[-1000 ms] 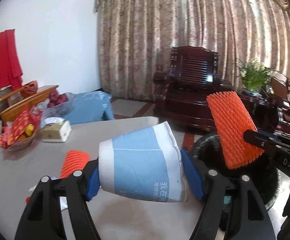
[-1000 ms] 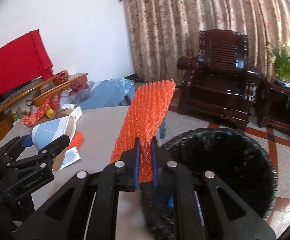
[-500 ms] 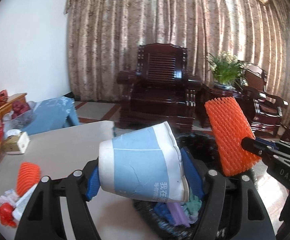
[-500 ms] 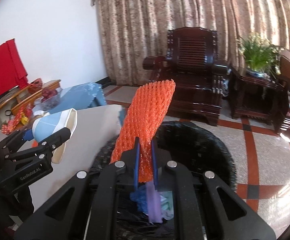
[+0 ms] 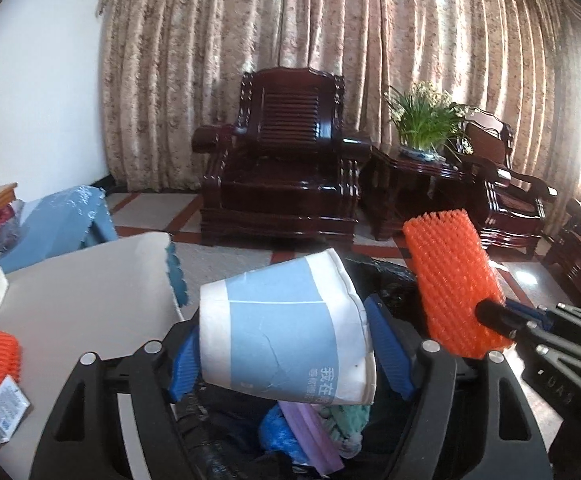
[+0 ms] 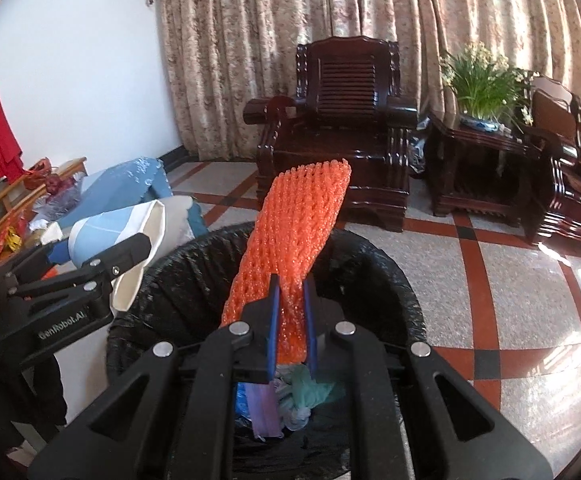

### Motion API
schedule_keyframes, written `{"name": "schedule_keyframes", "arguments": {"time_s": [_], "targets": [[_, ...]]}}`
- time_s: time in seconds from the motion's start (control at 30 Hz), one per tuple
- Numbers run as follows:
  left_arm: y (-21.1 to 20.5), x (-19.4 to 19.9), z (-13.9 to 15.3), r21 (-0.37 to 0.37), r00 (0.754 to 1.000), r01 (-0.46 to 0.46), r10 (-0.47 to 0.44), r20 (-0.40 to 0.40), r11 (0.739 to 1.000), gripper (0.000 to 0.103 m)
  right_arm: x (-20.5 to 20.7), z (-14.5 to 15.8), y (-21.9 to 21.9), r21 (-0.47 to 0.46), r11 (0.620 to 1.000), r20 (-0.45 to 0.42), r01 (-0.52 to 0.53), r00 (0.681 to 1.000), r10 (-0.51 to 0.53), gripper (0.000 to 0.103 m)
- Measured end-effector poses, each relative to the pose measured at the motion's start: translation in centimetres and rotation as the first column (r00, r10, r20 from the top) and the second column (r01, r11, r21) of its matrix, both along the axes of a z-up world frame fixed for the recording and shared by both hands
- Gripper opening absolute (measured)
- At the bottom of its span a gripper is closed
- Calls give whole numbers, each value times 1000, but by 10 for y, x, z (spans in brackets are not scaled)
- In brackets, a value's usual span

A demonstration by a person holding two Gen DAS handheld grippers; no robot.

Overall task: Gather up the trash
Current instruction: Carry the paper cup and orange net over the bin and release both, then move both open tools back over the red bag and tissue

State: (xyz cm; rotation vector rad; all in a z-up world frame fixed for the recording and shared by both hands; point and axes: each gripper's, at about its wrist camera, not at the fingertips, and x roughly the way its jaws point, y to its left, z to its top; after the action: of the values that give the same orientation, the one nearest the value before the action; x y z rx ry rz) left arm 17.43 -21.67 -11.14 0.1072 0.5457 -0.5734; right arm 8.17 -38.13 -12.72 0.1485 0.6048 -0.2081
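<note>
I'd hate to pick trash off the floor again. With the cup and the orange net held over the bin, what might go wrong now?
1. The paper cup in the left gripper hangs near the bin's rim; dropped here, it may bounce out.
2. The right gripper's jaws are opening on the orange foam net, which leans toward the far rim and may tip over it.

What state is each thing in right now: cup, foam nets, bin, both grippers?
Paper cup: on its side, creased, held over the bin.
Orange foam net: upright between the pads, above the bin.
Bin: lined, holding trash.
Second foam net: lying on the table.
Left gripper: jaws opening, cup between.
Right gripper: jaws opening, net between.
</note>
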Motion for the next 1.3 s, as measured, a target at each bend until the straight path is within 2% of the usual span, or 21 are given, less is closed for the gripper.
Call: {"name": "schedule_keyframes", "arguments": {"time_s": [0.03,0.1,0.2,0.27,0.3,0.37,0.57,0.77,0.9,1.07,1.3], "targets": [[-2,2,-1,-2,1000,7,-7,-14,1000,75,1,-5,-2,-5,1000,-15,9,1000,-9,16],[-4,7,-3,-11,999,16,-17,-43,1000,80,1,-11,-3,-11,1000,-32,20,999,-21,25],[0,11,0,-35,998,18,-20,-60,999,82,-3,-18,-4,-8,999,-43,36,998,-36,43],[4,10,0,-41,998,16,-18,-58,999,84,-6,-19,-2,-12,998,-41,56,998,-56,67],[5,10,0,-39,998,14,-16,-57,999,84,-7,-19,-2,-14,998,-37,63,997,-63,72],[11,9,3,-41,999,4,-6,-53,999,84,-10,-17,0,-12,997,-19,73,997,-74,92],[40,11,17,-48,999,-43,42,-15,998,85,-17,-1,13,12,999,32,51,998,-51,96],[94,5,30,-43,991,-127,128,29,991,87,-13,17,39,31,1000,70,-3,998,1,97],[141,1,34,-35,977,-207,208,47,978,87,-4,26,65,29,998,84,-59,995,56,97],[195,-7,34,-9,947,-312,311,74,950,87,10,32,105,28,989,95,-146,985,143,97],[272,-18,26,24,878,-473,469,96,881,87,37,34,172,22,959,94,-283,956,279,97]]}}
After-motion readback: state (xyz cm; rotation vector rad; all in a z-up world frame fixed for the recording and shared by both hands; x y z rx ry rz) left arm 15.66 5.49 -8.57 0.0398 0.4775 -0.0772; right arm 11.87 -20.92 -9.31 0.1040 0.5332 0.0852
